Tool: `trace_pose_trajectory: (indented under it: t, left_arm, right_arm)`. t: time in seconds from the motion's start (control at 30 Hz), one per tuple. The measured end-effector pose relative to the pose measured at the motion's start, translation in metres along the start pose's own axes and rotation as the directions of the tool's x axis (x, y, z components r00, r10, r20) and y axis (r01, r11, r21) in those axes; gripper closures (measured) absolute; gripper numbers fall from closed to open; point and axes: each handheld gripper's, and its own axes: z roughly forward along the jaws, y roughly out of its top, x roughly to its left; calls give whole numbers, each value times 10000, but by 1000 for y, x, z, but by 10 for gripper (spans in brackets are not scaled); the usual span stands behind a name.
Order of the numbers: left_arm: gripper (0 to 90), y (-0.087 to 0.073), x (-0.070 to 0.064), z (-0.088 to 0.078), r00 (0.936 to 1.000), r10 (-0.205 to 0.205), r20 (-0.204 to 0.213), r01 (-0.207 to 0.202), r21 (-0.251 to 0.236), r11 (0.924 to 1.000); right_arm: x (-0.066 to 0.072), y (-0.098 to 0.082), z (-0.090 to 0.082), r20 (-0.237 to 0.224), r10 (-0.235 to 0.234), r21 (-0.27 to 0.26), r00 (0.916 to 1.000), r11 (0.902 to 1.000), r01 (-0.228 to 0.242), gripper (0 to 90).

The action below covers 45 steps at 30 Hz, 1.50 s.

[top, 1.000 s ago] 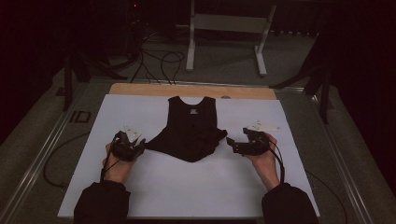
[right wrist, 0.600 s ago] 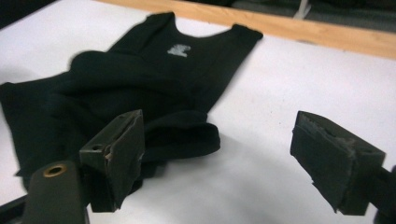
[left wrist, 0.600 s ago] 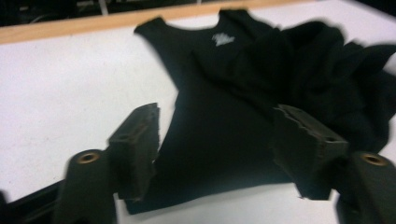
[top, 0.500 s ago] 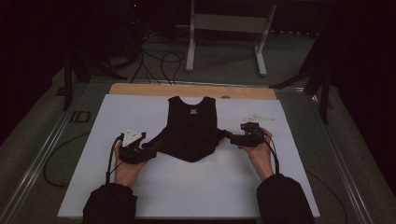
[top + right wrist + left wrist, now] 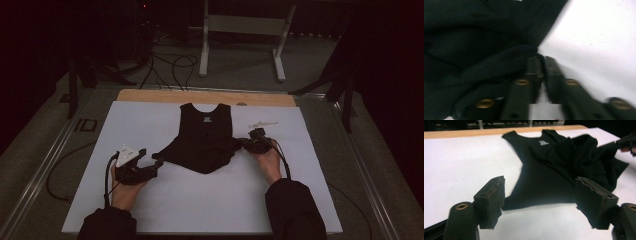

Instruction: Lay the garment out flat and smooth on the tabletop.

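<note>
While right gripper point(image 5: 248, 144) jaws pinch its hem, black tank top point(image 5: 206, 135) lengthwise, neckline far-side; left gripper point(image 5: 151, 167) jaws wide, empty.

Garment: tank top point(image 5: 206, 137), plain black throughout, no pattern; small white label print below the neckline. Surface point(image 5: 150, 125): white covering, unmarked; a light wood-coloured strip shows along its far edge. Left tool point(image 5: 150, 167): black body, black pads, a pale grey plate on top, brass-coloured fittings. Right tool point(image 5: 245, 142): black, brass-coloured fittings. Sleeves: black. Floor: dull grey.
</note>
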Motion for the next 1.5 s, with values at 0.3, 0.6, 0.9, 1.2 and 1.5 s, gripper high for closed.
trace_pose_trajectory:
  t: [0.3,0.6,0.9,1.2,1.5]
  left_arm:
    - [375,-3,-7,46,9983,553,200,-577,1494,9871]
    - [488,-7,-8,67,9941,1012,-402,-869,2667,9599]
    - [503,-9,-9,67,9924,1123,-503,-953,2626,9602]
    - [491,-10,-9,66,9931,1058,-499,-899,2535,9631]
    - [485,-10,-8,66,9950,888,-447,-750,2479,9659]
  right_arm:
    - [-6,-11,-23,23,51,-25,10000,10000,-51,883]
    - [-4,-25,-43,324,-45,-86,9995,10000,48,887]
    - [-21,-40,-57,1242,484,566,9911,9968,-557,889]
    - [9,-33,-78,1220,-756,-382,9896,9960,808,577]
    - [69,-23,-64,-697,-2432,-1037,9675,9663,2355,649]
